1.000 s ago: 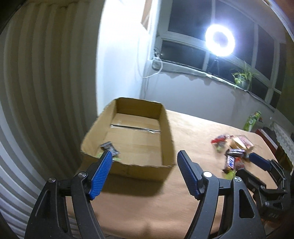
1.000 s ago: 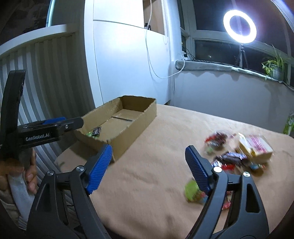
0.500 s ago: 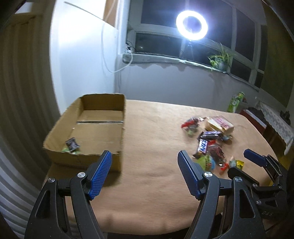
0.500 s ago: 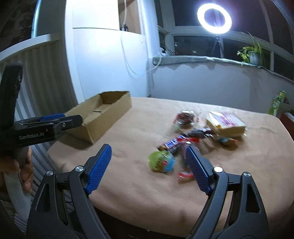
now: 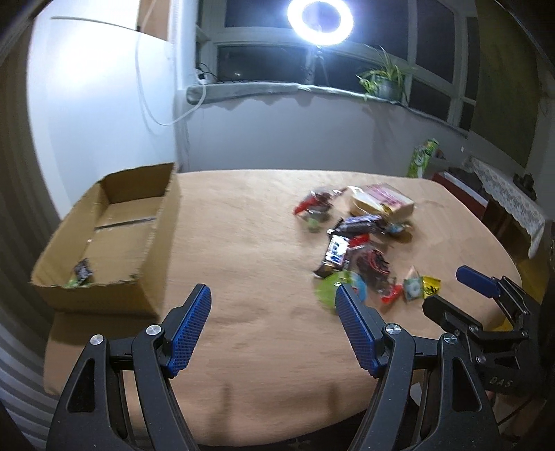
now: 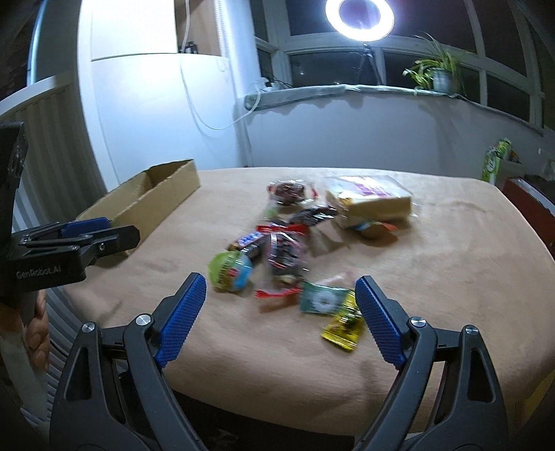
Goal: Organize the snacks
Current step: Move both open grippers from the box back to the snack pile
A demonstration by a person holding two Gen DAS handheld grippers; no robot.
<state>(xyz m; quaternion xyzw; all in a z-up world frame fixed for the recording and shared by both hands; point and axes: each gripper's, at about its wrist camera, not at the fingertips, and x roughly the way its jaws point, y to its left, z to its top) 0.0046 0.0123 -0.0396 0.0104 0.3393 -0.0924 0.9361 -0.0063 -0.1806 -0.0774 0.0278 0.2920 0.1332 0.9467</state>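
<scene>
A low open cardboard box (image 5: 97, 298) (image 6: 163, 197) stands at the table's left end, with a dark wrapper (image 5: 82, 270) and something green in its near corner. Several loose snacks (image 5: 357, 243) (image 6: 288, 239) lie heaped right of the middle. Among them are a round green pack (image 6: 230, 270), a yellow sachet (image 6: 343, 326) and a big clear-wrapped packet (image 6: 367, 197). My left gripper (image 5: 272, 289) (image 6: 121, 230) hangs open over bare cloth between box and heap. My right gripper (image 6: 280, 279) (image 5: 454, 291) is open wide just short of the heap's near edge, holding nothing.
A tan cloth (image 5: 242, 243) covers the table, whose near edge runs just under both grippers. Behind are a ring light (image 5: 319, 19), a potted plant (image 5: 381, 83) on the sill and a green carton (image 5: 421, 158). A person's hand (image 6: 34, 329) grips the left tool.
Both views have swung right, from the box toward the snack heap, which now sits nearer and more central. The right jaws have spread a little wider. Nothing was picked up.
</scene>
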